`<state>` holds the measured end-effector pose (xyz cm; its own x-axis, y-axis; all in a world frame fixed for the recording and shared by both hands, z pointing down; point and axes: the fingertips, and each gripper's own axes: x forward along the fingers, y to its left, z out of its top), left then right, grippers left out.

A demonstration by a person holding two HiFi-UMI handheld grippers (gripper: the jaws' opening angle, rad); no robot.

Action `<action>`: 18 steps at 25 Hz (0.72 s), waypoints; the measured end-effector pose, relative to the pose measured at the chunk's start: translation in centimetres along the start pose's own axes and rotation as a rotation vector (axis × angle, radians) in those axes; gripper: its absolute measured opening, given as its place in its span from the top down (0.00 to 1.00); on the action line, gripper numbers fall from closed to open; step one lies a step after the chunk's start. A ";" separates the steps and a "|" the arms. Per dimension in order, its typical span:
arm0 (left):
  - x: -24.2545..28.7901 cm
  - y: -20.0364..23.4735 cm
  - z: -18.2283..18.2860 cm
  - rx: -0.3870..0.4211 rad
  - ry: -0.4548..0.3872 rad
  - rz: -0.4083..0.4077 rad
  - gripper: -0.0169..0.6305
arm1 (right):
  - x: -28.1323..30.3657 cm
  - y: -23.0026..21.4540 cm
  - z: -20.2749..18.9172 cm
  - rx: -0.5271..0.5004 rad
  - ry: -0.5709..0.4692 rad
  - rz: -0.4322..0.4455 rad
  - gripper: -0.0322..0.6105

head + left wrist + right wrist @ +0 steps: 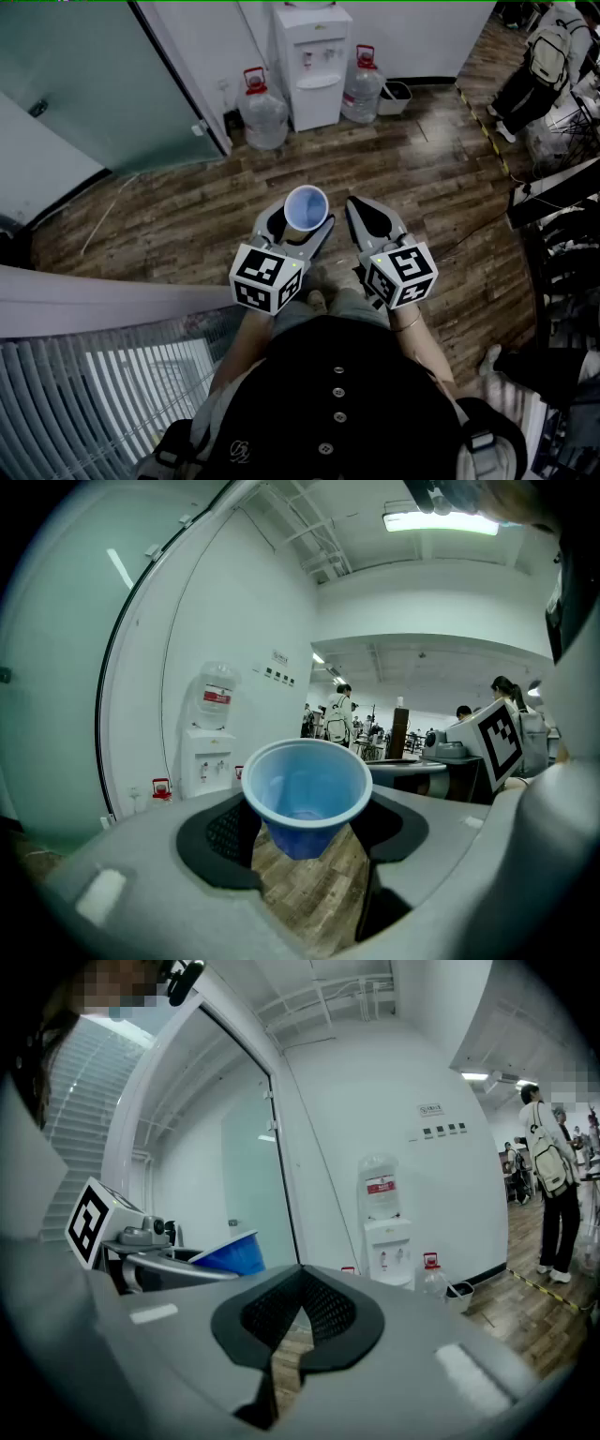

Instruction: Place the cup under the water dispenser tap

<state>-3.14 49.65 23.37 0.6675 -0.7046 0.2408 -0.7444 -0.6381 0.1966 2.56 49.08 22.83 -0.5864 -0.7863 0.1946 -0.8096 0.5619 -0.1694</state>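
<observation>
**Left gripper (296,228) has the cup, dispenser's way over there**

Left gripper is clamped on the blue cup (306,206), which sits upright with its rim above the jaws, out in front of the person over the floor (412,159). Right gripper (300,1283) is closed on nothing. The dispenser (312,66) stands well apart, against the far wall between two bottles (264,112). My worry: the cup tapers, so a loose squeeze could let it slide down and drop, and a hard one could crumple it. Coming in tilted might knock the rim on the tap.

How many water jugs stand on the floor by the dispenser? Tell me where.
2: the left jug stands beside the water dispenser, the right jug on its other side. None looks hidden.
</observation>
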 end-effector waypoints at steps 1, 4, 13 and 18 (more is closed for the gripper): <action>0.0 0.1 -0.1 -0.003 -0.001 0.001 0.51 | 0.1 0.0 -0.1 0.000 -0.001 0.001 0.96; -0.1 0.3 -0.4 -0.018 -0.001 -0.001 0.51 | 0.4 0.2 -0.2 0.000 -0.002 0.007 0.96; 0.0 1.5 0.1 -0.010 0.011 -0.002 0.51 | 1.6 0.5 0.1 0.006 0.004 0.010 0.96; 0.1 2.4 0.2 -0.012 0.005 0.007 0.51 | 2.2 0.2 0.2 0.020 -0.019 -0.002 0.96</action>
<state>-4.81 47.97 23.70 0.6623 -0.7074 0.2467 -0.7492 -0.6293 0.2068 1.13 47.43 23.00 -0.5840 -0.7923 0.1765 -0.8101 0.5550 -0.1888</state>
